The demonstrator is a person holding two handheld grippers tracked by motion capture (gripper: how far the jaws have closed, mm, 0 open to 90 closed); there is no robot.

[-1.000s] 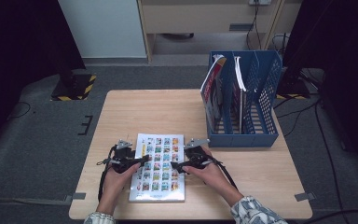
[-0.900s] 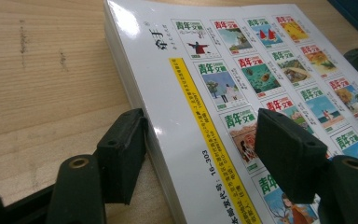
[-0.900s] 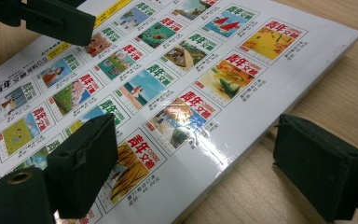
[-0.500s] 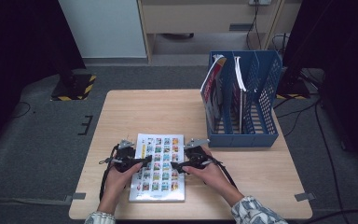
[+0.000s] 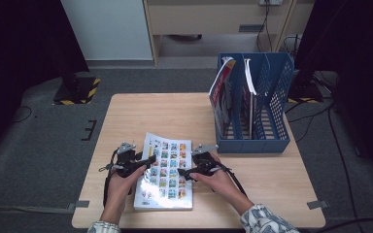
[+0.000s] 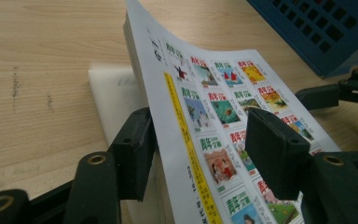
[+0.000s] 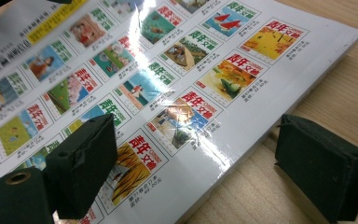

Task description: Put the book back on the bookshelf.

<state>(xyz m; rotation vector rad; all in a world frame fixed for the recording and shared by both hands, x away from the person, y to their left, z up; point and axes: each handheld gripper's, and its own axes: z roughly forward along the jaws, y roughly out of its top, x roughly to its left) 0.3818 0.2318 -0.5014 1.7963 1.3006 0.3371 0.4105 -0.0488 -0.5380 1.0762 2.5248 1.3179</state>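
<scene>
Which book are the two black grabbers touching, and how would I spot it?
Find the wooden table with the blue file rack. The magazine lies flat near the front edge. Unlike the ones standing in the rack, its white cover shows rows of small colourful pictures.

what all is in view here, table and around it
magazine: one, white cover with a grid of colourful pictures, on the table's near edge, its left side lifted between the jaws there
file rack: one, blue, mesh walls, on the table's far right
books in the rack: at least two, one red and white, one white, standing in its slots
table: one, light wood, centre
striped block: one, black and yellow, on the grey floor far left
cabinet: one, beige, behind the table
left gripper: one, black, jaws just closing about the magazine's left edge
right gripper: one, black, jaws straddling the magazine's right edge
</scene>
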